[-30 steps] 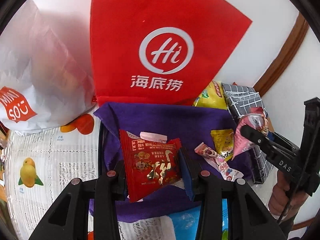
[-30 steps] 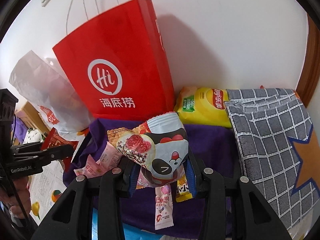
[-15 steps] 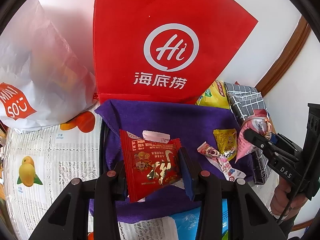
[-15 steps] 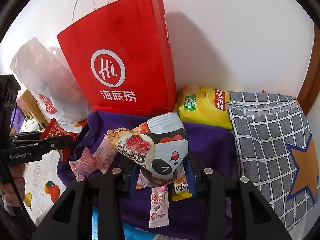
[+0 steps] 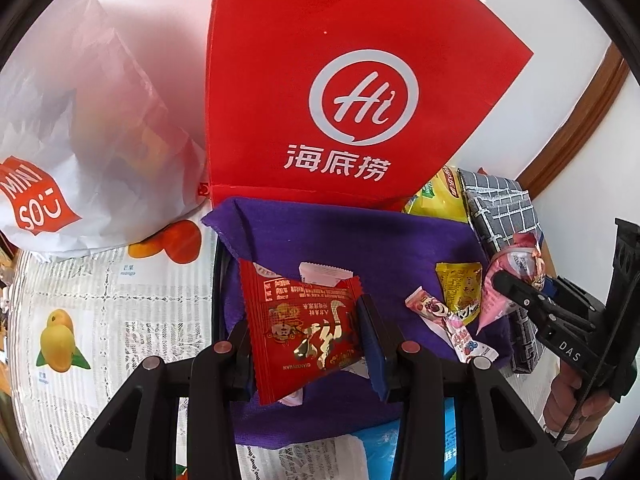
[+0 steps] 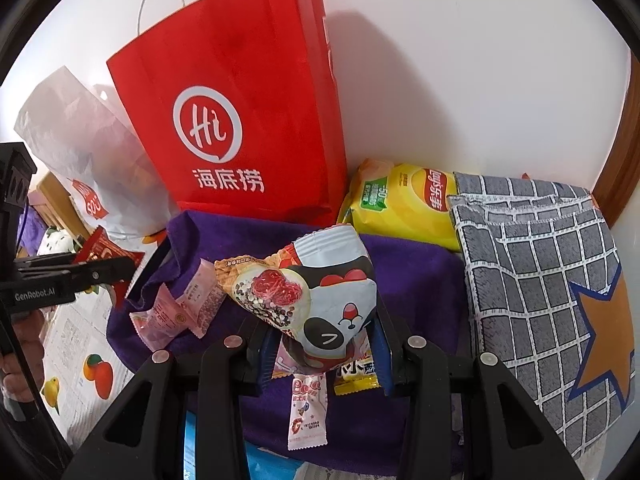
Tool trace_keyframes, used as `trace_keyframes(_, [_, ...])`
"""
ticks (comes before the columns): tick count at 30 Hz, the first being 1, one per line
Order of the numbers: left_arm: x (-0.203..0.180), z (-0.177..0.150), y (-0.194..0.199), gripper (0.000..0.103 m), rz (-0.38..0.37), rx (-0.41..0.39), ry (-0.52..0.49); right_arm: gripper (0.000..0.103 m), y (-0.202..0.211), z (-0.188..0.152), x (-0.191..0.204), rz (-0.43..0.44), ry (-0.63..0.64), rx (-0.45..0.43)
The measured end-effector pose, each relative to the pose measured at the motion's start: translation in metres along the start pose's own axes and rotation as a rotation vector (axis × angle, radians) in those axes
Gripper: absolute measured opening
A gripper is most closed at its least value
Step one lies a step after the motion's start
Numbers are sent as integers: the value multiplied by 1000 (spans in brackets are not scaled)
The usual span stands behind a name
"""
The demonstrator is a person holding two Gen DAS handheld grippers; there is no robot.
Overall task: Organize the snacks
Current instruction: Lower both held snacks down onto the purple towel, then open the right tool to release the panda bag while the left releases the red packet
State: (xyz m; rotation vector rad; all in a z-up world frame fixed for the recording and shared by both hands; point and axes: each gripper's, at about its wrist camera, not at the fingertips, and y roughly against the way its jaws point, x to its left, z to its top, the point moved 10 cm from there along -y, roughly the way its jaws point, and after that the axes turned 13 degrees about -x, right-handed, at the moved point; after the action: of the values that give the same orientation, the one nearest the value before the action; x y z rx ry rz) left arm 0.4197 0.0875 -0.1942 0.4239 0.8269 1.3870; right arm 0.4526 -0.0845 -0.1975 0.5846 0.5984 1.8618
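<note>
While left claw (image 5: 306,340) pinches red snack packet (image 5: 304,328) at lower centre over purple cloth (image 5: 340,236), right claw (image 6: 320,344) clamps panda snack bag (image 6: 332,300) mid-frame, red bag (image 6: 240,120) behind.

A plain white wall (image 6: 460,60) stood behind everything, evenly lit by soft daylight, with a faint shadow cast on it beside the red paper bag (image 6: 240,120). A brown wooden trim (image 5: 576,120) ran diagonally along the wall at the right edge. The surface (image 5: 112,320) was covered with a pale printed sheet bearing fruit pictures and small text. At the far left of the right wrist view, light wooden furniture (image 6: 56,204) showed dimly, too small to identify.
</note>
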Motion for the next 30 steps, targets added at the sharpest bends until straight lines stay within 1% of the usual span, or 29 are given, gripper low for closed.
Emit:
trace_keyframes(5, [-1, -3, -2, 39, -3, 12, 1, 40, -7, -7, 6, 19, 16, 35])
trace_keyframes(19, [-7, -11, -9, 39, -8, 39, -17, 40, -26, -28, 26, 40, 64, 128])
trace_keyframes(30, [-8, -14, -13, 39, -9, 52, -23, 40, -33, -34, 26, 21, 73, 133])
